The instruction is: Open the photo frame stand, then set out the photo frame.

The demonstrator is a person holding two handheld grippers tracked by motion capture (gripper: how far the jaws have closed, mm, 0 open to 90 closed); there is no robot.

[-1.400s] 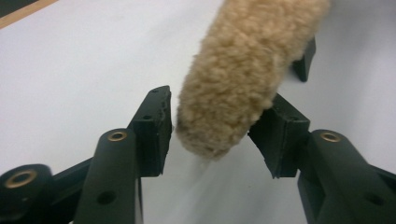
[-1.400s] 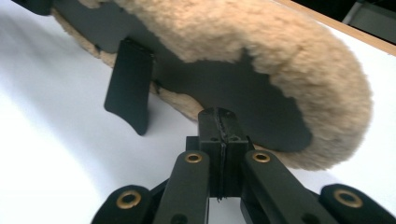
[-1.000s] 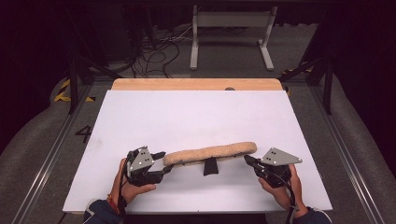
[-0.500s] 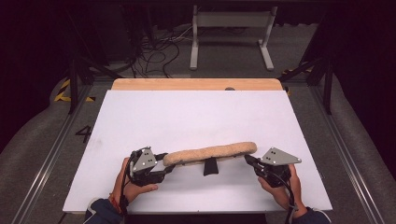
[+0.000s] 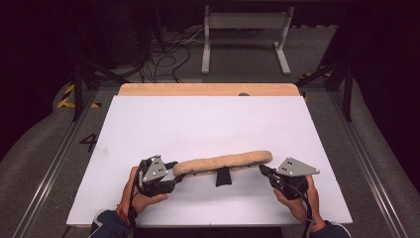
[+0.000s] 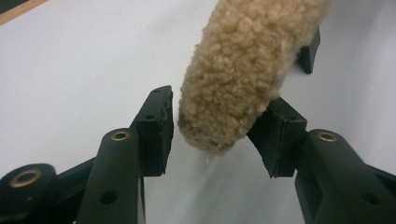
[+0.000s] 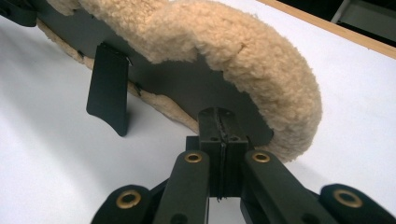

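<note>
Currently propped on a black stand (image 5: 223, 176) at mid-worktop (image 5: 208, 124): long fleece pad (image 5: 223, 161). Right claw (image 7: 219, 140) clenched at the pad's right end, likely steadying it. Left claw (image 6: 217, 128) straddling the left end, just closing in, one pad touching, no firm grip yet.

Long tan fleecy pad (image 5: 223, 162), propped lengthwise

Fleece pad (image 5: 223, 161): tan, woolly, rough nap, w/ matt black plastic backing. Table (image 5: 208, 124): smooth matt white top, bare wood strip (image 5: 208, 89) at far edge. Left hand-held gripper (image 6: 215, 135): matt black plastic, brass rivets.
</note>
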